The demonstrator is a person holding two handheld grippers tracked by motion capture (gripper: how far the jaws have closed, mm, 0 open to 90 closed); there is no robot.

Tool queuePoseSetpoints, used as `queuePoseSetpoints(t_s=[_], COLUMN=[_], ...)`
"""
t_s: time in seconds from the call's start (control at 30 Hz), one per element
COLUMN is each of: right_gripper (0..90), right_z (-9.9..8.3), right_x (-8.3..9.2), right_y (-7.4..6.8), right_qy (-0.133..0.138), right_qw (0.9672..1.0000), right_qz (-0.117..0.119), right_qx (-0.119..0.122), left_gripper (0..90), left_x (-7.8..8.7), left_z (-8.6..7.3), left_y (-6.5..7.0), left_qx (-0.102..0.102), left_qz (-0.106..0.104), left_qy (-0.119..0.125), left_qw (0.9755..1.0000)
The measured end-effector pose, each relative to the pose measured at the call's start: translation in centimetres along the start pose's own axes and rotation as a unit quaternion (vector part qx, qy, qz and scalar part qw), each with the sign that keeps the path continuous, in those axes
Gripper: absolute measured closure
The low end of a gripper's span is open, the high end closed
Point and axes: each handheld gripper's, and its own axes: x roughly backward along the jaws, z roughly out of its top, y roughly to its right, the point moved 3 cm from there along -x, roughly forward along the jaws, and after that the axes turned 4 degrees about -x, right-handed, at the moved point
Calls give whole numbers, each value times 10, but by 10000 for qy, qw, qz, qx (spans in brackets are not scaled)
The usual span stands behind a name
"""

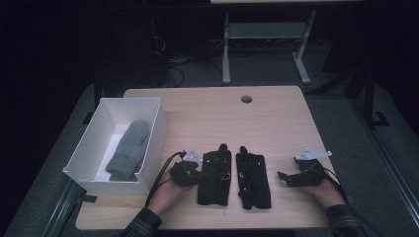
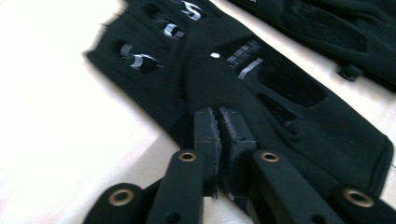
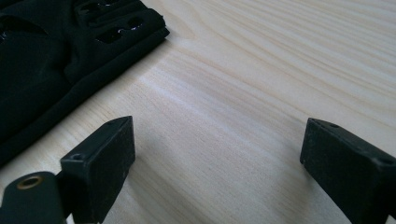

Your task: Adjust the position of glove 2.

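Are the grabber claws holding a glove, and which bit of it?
The left gripper is shut on the left black glove, its jaws nearly together over the fabric near the edge; whether they pinch it cannot be told. The right gripper is open over bare table.

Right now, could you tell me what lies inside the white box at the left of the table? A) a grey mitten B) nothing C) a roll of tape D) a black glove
A: in the high view a grey mitten lies lengthwise in the white box, while both black gloves lie on the table outside it.
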Motion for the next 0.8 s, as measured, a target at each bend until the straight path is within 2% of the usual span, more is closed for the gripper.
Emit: queuePoseSetpoints(t_s=[0.1,0.17,0.27,0.47,0.53,0.67,0.8], right_gripper=[100,99,100,100,100,100,100], right_z=[0,0,1,1,1,1,1], right_x=[0,0,-1,-1,-1,-1,-1], right_y=[0,0,0,0,0,0,0], right_qy=[3,1,6,7,7,7,9], right_qw=[10000,10000,10000,10000,10000,10000,10000], right_qz=[6,9,8,8,8,8,4], right_qx=[-8,-4,4,6,8,6,5], left_gripper=[761,739,706,660,659,662,612], left_x=[4,3,-1,-8,-10,-13,-13], left_z=[1,1,1,4,3,2,2], left_y=[-9,-15,-20,-17,-16,-15,-14], left_qx=[111,241,304,282,197,152,225], left_qz=[201,249,306,274,318,359,518], left_qy=[140,196,179,194,98,17,37], left_qw=[9996,9992,9989,9990,9993,9992,9984])
